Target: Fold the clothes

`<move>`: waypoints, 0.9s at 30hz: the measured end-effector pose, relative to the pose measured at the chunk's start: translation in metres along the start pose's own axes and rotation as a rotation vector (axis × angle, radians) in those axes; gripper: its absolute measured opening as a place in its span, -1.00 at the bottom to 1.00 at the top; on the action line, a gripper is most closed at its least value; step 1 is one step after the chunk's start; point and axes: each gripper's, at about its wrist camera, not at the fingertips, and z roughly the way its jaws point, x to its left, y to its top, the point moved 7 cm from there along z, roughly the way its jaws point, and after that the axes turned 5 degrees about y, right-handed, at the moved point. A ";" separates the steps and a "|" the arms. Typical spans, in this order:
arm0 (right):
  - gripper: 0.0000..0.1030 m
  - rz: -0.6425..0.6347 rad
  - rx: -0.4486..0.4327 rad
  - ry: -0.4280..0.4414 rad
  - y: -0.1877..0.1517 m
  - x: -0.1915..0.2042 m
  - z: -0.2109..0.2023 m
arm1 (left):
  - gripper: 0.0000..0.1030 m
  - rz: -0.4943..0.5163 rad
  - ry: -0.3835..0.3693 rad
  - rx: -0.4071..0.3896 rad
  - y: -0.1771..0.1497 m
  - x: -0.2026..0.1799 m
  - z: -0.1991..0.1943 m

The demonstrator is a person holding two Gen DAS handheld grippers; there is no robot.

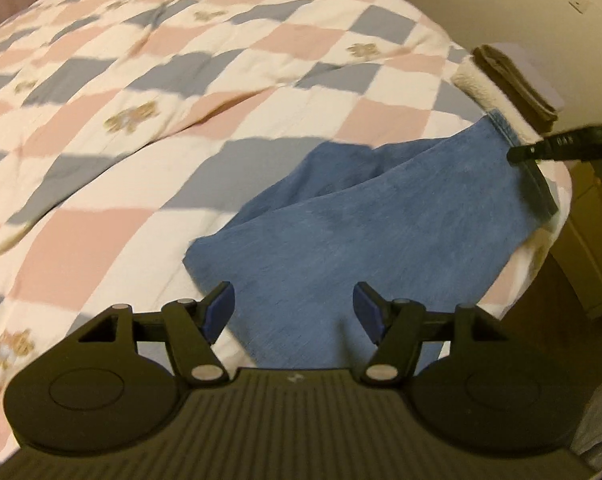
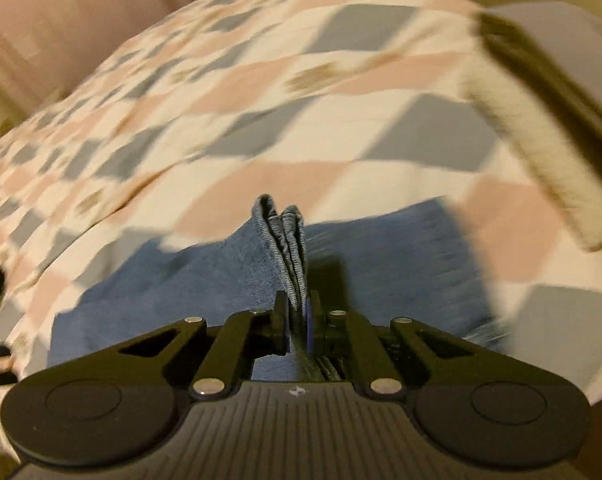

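The blue jeans [image 1: 361, 216] lie spread across the near corner of a bed, on a quilt [image 1: 141, 80] checked in pink, grey-blue and cream with small brown motifs. In the right wrist view a bunched edge of the denim [image 2: 289, 248] rises between the fingers of the right gripper [image 2: 297, 320], whose jaws are pressed together on the fabric; from the left wrist view that same gripper [image 1: 557, 146] shows at the far right, at the dark hem of the garment. The left gripper [image 1: 294, 312] hangs just above the lower part of the jeans with its blue-padded fingers [image 1: 220, 312] spread wide apart and nothing between them. Beyond the denim, near the bed's edge, lies a cream fleecy folded piece [image 1: 497, 92] with a dark brown folded cloth [image 1: 513, 76] just beside it.
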 end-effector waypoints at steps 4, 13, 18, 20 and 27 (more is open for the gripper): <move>-0.87 0.033 0.006 -0.013 0.018 -0.037 -0.002 | 0.19 0.048 0.006 -0.002 0.013 -0.025 0.007; -0.88 0.028 0.080 -0.036 0.029 -0.057 0.008 | 0.19 0.044 0.051 0.033 0.021 -0.030 0.020; -0.89 0.031 0.103 -0.140 0.029 -0.073 0.023 | 0.19 0.037 0.069 0.054 0.022 -0.026 0.028; -0.86 0.019 0.098 -0.139 0.029 -0.075 0.032 | 0.19 0.042 0.069 0.061 0.023 -0.028 0.032; 0.05 -0.026 0.020 -0.265 0.038 -0.078 0.023 | -0.04 0.104 0.049 0.073 0.026 -0.044 0.049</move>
